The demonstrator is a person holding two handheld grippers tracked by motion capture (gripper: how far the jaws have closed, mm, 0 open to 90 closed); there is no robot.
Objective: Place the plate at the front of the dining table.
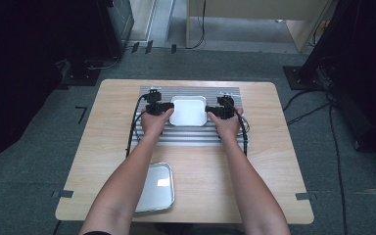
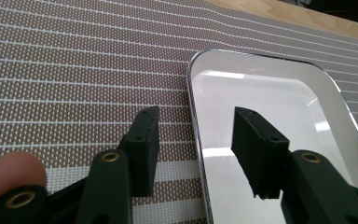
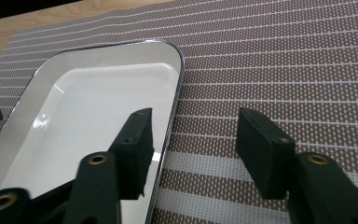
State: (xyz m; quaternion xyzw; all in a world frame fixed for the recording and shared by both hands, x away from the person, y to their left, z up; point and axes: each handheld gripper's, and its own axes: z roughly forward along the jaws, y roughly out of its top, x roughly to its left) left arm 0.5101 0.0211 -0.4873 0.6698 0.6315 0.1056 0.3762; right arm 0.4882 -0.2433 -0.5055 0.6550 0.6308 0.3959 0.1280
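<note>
A shallow white tray with a shiny rim lies on a striped grey placemat at the far middle of the table. My left gripper is at the tray's left edge. In the left gripper view the jaws stand apart astride the rim, one over the mat and one over the tray floor, without pressing on it. My right gripper is at the tray's right edge. In the right gripper view it straddles the rim the same way, open.
A second metal tray lies near the front left of the wooden table, beside the person's left forearm. Black cables trail from both grippers over the mat. Dark stands and cables are on the floor around the table.
</note>
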